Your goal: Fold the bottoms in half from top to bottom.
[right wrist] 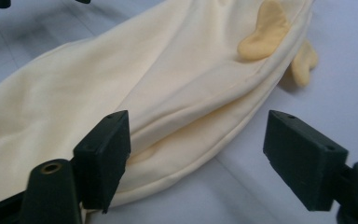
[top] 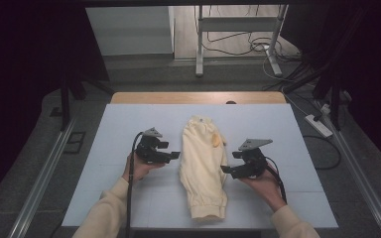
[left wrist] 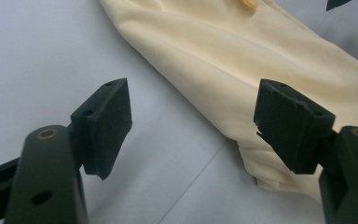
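Garment: we see a pale yellow garment (top: 203,166) lying folded lengthwise in the middle of the white surface (top: 114,148); its gathered cuff end points toward the person, its waistband end points away; it looks like a pair of trousers, but we cannot tell this for sure
Drawstring: a darker yellow cord end (top: 217,140) lies on the garment near the far end, on the right edge; in the right gripper view we see two such cord ends (right wrist: 265,32), one on the cloth and one just beside it on the surface
Left hand-held gripper: we see the left hand-held gripper (top: 174,155) just beside the left edge of the garment; its jaws stand wide apart and hold nothing; in the left gripper view (left wrist: 191,126) bare surface and the edge of the cloth lie between them
Right hand-held gripper: the right hand-held gripper (top: 227,169) is at the right edge of the garment; its jaws are apart; in the right gripper view (right wrist: 196,154) the folded hem lies between them, but the pads do not press on it
Hands: the person's left hand (top: 138,168) and right hand (top: 265,186) each hold one tool from below
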`<state>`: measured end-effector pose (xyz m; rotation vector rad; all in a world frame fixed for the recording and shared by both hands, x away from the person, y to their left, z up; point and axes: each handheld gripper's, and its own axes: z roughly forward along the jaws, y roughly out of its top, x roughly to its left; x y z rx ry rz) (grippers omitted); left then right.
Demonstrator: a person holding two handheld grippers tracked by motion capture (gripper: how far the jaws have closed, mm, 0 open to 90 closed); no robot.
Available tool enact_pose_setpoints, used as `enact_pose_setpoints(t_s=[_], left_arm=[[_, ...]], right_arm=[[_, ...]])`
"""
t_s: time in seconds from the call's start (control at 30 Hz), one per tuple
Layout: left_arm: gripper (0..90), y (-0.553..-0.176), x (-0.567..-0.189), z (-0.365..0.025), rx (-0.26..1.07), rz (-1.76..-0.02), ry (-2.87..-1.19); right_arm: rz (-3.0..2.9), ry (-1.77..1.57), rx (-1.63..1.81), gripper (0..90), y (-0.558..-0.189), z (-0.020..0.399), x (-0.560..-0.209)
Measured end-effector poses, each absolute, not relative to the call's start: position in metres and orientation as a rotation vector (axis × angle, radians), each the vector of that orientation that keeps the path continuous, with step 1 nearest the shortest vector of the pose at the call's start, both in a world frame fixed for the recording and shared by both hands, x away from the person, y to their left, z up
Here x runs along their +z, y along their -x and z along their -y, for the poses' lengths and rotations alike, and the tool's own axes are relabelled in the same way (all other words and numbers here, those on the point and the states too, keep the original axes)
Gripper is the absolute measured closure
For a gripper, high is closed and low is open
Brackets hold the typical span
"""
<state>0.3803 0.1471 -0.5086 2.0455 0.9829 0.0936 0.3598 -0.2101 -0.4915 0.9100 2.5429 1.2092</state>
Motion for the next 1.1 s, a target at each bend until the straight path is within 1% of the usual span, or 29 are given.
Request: enact_pose_setpoints(t_s=[0.1,0.27,0.7,1.1], left_arm=[[25.1,-0.383,-0.509,-0.147,0.096,-1.005,-2.031],[25.1,-0.386,-0.51,-0.148,0.1,-1.004,-2.034],[24.2,-0.406,-0.506,-0.139,0.121,-0.99,-2.045],[24.6,-0.421,-0.509,-0.141,0.13,-1.031,-2.028]], right_arm=[[-2.537,-0.902,1.211,17.0,-0.364,0.208,-0.49],[-2.54,-0.911,1.202,15.6,-0.371,0.206,-0.491],[-2.514,-0.917,1.216,16.4,-0.396,0.193,-0.483],[-2.491,-0.955,1.206,18.3,-0.421,0.189,-0.481]])
